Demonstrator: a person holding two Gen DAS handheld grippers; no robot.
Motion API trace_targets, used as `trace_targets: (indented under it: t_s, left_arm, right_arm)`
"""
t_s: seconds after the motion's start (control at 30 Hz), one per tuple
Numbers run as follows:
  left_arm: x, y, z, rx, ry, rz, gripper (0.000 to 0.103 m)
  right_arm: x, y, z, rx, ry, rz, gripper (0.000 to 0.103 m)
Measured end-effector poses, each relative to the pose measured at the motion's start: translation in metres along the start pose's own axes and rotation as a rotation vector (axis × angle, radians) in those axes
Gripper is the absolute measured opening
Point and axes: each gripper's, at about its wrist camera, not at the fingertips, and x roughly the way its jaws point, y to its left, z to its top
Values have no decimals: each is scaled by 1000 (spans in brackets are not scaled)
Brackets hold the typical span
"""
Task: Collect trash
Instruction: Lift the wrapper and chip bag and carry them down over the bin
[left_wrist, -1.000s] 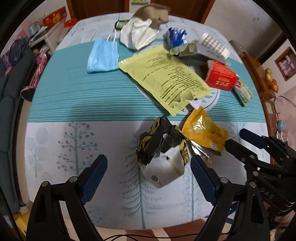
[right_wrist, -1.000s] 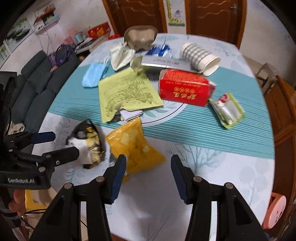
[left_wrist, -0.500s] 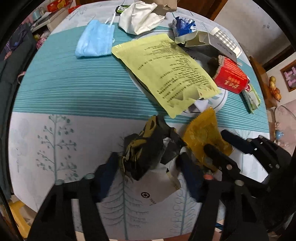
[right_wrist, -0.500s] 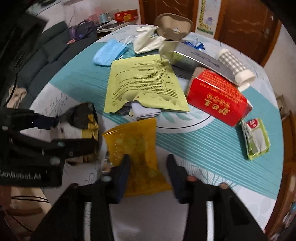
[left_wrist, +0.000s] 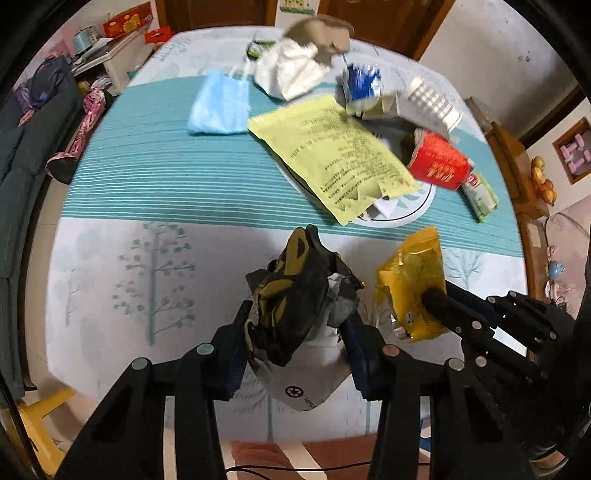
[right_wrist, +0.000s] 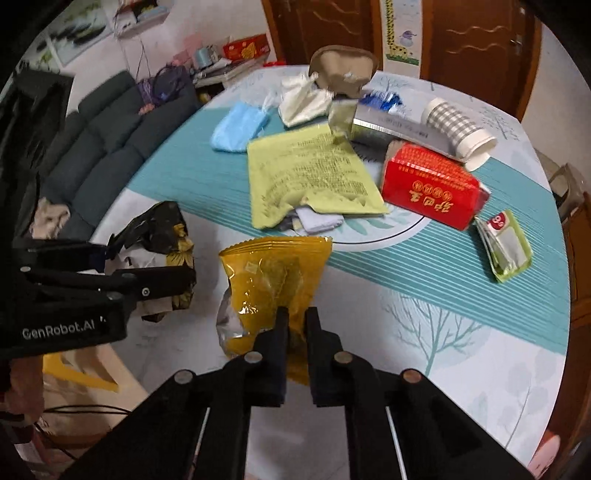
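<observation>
Table edge (left_wrist: 110, 369) near; both wrappers (left_wrist: 295, 295) pinched between fingers (right_wrist: 280, 332).

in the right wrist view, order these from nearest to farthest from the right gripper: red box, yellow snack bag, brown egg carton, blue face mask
1. yellow snack bag, pinched in the right gripper
2. red box, ahead to the right
3. blue face mask, ahead to the left
4. brown egg carton, at the far edge

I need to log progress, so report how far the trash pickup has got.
Nothing looks cleared away. In hand: the left gripper is shut on the black wrapper, the right gripper on the orange packet. Left on the table: blue mask, yellow sheet, red box, paper cup.
</observation>
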Motion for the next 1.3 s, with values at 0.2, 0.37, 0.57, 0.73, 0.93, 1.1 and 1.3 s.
trace_targets:
  t_s: [0.2, 0.37, 0.57, 0.73, 0.93, 1.1, 1.3]
  left_arm:
    - [-52, 11, -16, 8, -73, -11, 44]
    - [-90, 23, -31, 36, -127, -14, 45]
    - [-127, 36, -50, 79, -202, -9, 45]
    - [-153, 51, -64, 108, -251, -24, 45]
    - [-171, 59, -81, 166, -276, -40, 45]
    - [-179, 62, -102, 228, -275, -57, 45]
    - [-178, 60, -129, 299, -255, -76, 45]
  right_arm:
    - [-40, 22, -5, 38, -65, 25, 8]
    - [-69, 41, -12, 83, -117, 23, 7]
    - [-101, 67, -21, 111, -190, 8, 7]
    - [-121, 86, -34, 140, -232, -10, 7]
    - [-141, 110, -60, 193, -282, -51, 7]
    - [-150, 126, -85, 257, -302, -84, 7]
    - [-153, 144, -120, 315, -291, -116, 6]
